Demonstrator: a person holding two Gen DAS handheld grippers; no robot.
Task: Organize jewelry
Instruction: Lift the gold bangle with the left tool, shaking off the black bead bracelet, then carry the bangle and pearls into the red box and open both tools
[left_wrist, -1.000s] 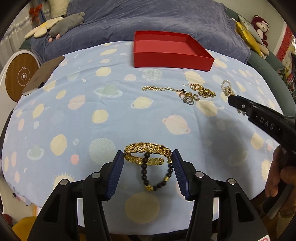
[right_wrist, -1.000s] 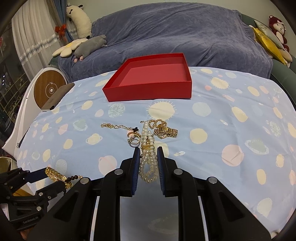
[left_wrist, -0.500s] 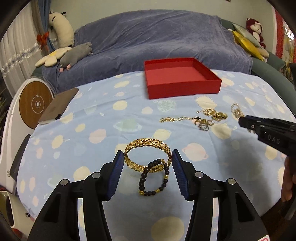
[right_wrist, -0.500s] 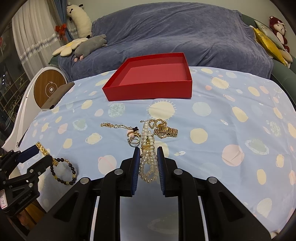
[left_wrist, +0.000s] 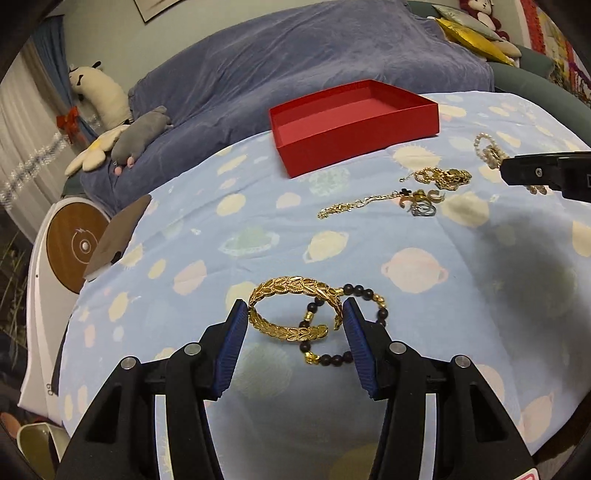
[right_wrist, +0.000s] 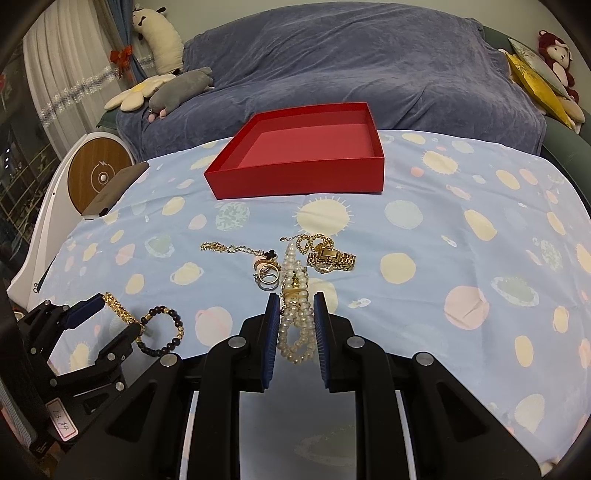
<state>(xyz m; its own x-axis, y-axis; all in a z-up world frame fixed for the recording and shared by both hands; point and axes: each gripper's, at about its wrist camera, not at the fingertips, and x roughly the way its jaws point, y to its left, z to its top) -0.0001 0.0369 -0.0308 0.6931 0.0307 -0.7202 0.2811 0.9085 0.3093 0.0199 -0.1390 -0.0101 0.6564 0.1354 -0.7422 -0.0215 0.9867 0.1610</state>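
Left gripper (left_wrist: 293, 315): clenched on the gold leaf bangle (left_wrist: 291, 310) — near the tablecloth's (left_wrist: 207, 236) front-left edge.
Right gripper (right_wrist: 294, 314): closed around the pearl bracelet (right_wrist: 294, 295), mid-front.
Red box (right_wrist: 306, 162): seen open — at the far edge.

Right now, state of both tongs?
Left tongs: closed on the gold leaf bangle.
Right tongs: closed on the pearl bracelet.
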